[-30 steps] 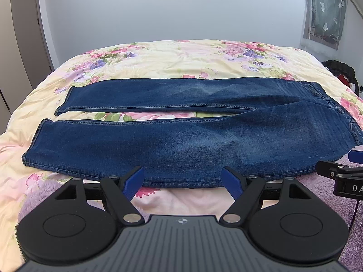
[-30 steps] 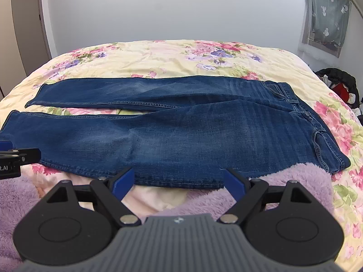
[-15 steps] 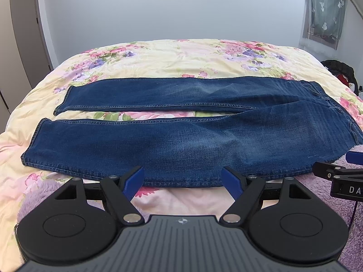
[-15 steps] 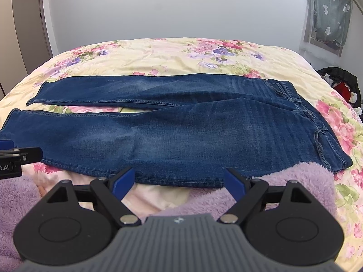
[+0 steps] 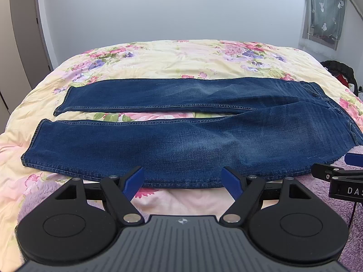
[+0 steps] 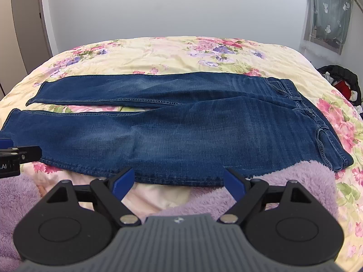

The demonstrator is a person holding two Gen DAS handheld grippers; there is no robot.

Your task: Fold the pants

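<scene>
You have not begun the fold: the dark blue denim jeans (image 5: 181, 145) lie flat and spread on the bed, legs running out to your left and waistband to your right, with a narrow strip of quilt showing between the two legs. Your left claw (image 5: 182, 180) hangs released, its blue-tipped fingers (image 5: 133, 179) spread wide just short of the near leg's outer seam, about mid-leg. Your right claw (image 6: 179, 180) is likewise released and holds nothing, poised at the same near edge closer to the hip.

As I judge it, the step in hand is the approach for the first fold, near leg over far leg. Your next move calls for both claws to come down onto that near seam, pinch both layers of denim, then lift and carry together so the leg lands square on the other. Denim is heavy, so a shallow pinch may slip.

The surface is soft: a pale yellow floral quilt (image 5: 181, 56) with a lilac fluffy blanket (image 6: 301, 181) tucked under the near hem. Beyond, a plain grey wall (image 6: 177, 6), a grey door (image 5: 25, 34) to your left, and a green patterned curtain (image 6: 326, 13) to your right.
</scene>
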